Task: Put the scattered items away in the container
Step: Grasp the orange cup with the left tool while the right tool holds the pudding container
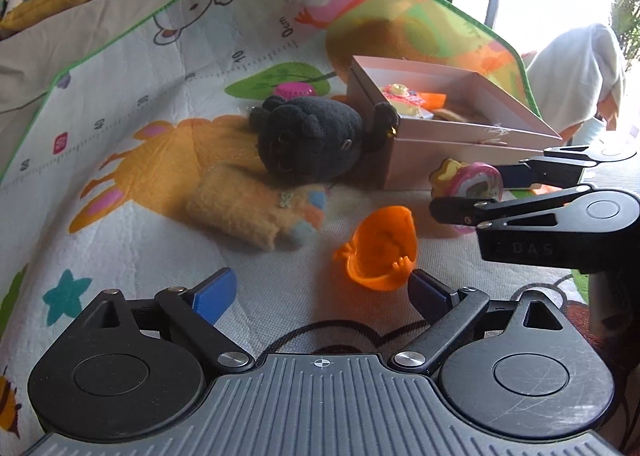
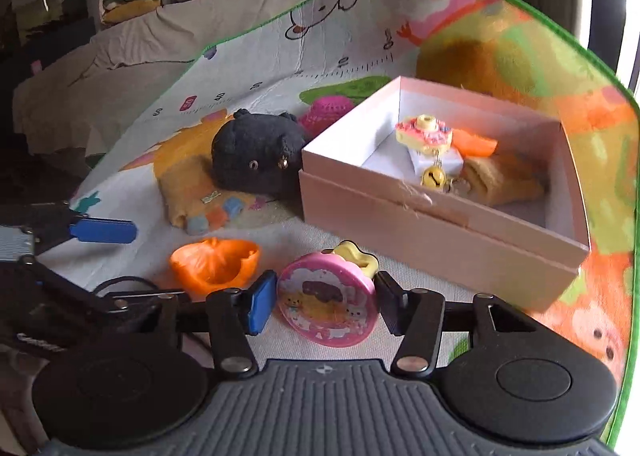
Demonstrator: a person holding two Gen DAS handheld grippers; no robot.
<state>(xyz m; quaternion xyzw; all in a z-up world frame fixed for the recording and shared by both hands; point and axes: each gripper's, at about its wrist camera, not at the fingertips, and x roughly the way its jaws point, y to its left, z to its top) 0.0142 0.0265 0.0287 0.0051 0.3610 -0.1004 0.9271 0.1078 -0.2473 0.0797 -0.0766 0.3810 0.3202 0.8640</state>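
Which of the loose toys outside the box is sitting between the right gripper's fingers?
The round pink toy with the yellow tab. It sits between the right gripper pads; the orange shell and black plush lie apart.

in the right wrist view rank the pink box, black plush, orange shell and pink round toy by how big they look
1. pink box
2. black plush
3. pink round toy and orange shell: look alike, and both lie nearer the camera, so unranked.

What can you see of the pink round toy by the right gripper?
The pink round toy is a flat disc of glossy plastic, its face printed with cartoon animals and a dark blob, pink rim. A pale yellow star-shaped piece sticks out behind it. It is tilted, face toward the camera, in front of the pink box. The right gripper brackets it, fingers at both edges; firm contact cannot be told.
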